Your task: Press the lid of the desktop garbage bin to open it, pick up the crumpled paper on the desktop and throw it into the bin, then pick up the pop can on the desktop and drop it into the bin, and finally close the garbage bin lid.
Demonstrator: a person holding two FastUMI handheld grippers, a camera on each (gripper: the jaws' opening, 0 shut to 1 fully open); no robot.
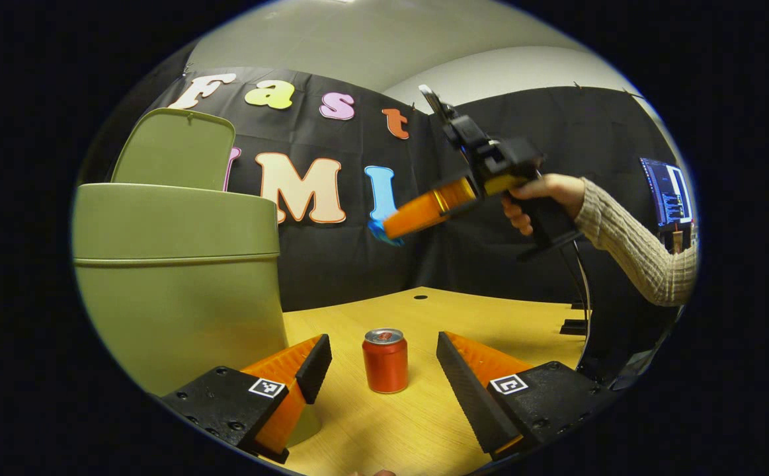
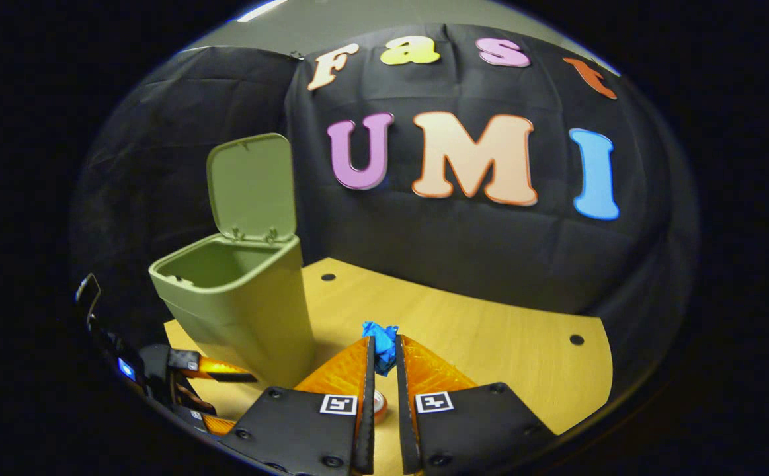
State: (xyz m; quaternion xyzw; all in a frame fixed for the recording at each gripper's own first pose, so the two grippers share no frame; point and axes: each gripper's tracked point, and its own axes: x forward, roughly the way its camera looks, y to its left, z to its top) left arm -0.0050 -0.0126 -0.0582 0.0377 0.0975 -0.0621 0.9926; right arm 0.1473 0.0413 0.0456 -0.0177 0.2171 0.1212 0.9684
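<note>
In the left gripper view, the left gripper (image 1: 384, 370) gapes wide around the can (image 1: 385, 361) on the desk (image 1: 490, 311), beside the bin (image 1: 179, 277). In the right gripper view, the right gripper (image 2: 384, 350) pinches the paper (image 2: 380, 338), held aloft short of the open lid (image 2: 250, 186). Next: carry it over the opening and release. The bin's inside is hidden.

The bin (image 2: 245, 311) was a dull olive green all over, its raised lid (image 2: 252, 188) the same shade. The can (image 1: 385, 361) was orange-red with a silver top. The crumpled paper (image 2: 381, 344) was bright blue. The desktop (image 2: 490, 344) was pale yellow wood grain with a few dark round holes. The person's sleeve (image 1: 635, 254) was a beige ribbed knit.
</note>
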